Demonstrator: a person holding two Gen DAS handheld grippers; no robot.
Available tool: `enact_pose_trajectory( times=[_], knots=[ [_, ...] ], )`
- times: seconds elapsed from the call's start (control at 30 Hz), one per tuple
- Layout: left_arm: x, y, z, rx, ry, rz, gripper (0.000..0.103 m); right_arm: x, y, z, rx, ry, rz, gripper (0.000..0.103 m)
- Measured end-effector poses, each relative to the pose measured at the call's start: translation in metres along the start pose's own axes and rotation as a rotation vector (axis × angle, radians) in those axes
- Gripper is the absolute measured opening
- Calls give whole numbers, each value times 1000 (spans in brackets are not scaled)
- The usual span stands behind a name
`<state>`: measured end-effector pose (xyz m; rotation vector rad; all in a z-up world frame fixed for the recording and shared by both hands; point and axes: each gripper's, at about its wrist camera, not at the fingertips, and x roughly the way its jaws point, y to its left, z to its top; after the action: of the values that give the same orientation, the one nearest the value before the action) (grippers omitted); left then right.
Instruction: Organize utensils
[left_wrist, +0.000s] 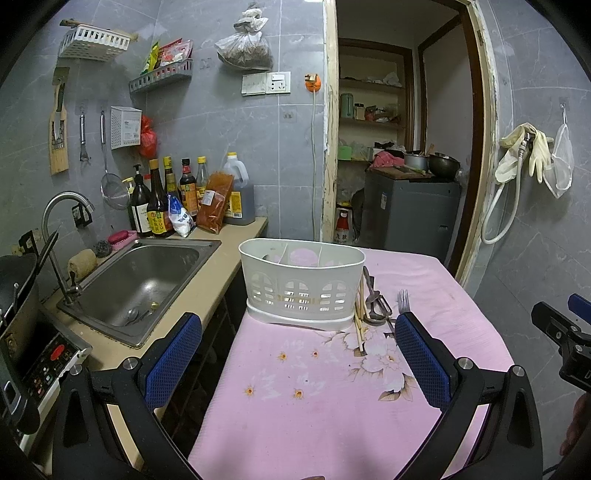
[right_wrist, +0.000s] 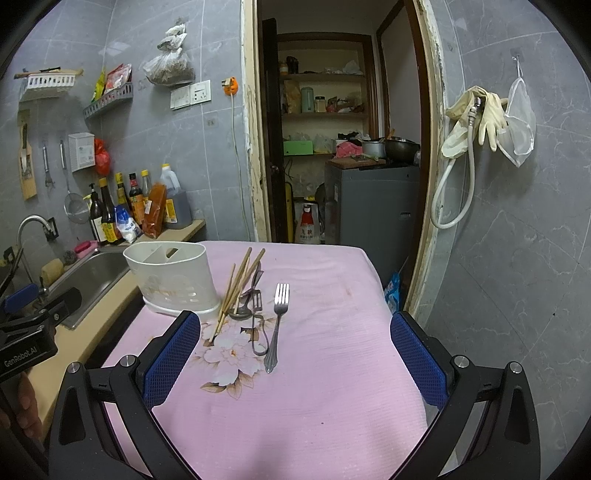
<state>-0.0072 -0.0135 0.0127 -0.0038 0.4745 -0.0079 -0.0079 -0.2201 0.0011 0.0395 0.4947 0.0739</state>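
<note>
- Two grippers hang above a pink flowered cloth (right_wrist: 332, 332); the left gripper (left_wrist: 299, 354) and the right gripper (right_wrist: 295, 354) both have their blue pads spread wide, holding nothing.
- "GenRobot.AI" is printed on the left gripper's black body, seen at the edge of the right wrist view.
- White utensil caddy (left_wrist: 301, 284) stands on the cloth beside the sink (left_wrist: 147, 280).
- Chopsticks (right_wrist: 236, 291), a peeler (right_wrist: 255, 295) and a fork (right_wrist: 277, 325) lie just right of the caddy, outside it.
- Sauce bottles (left_wrist: 159, 206) line the counter; their labels are too small to read.
</note>
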Motion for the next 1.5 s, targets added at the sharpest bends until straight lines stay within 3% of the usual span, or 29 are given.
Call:
enact_pose_trajectory(
  times=[1.5],
  knots=[
    [14, 4, -6, 6, -2, -4, 102, 8, -8, -8, 4, 13, -18, 103]
  ],
)
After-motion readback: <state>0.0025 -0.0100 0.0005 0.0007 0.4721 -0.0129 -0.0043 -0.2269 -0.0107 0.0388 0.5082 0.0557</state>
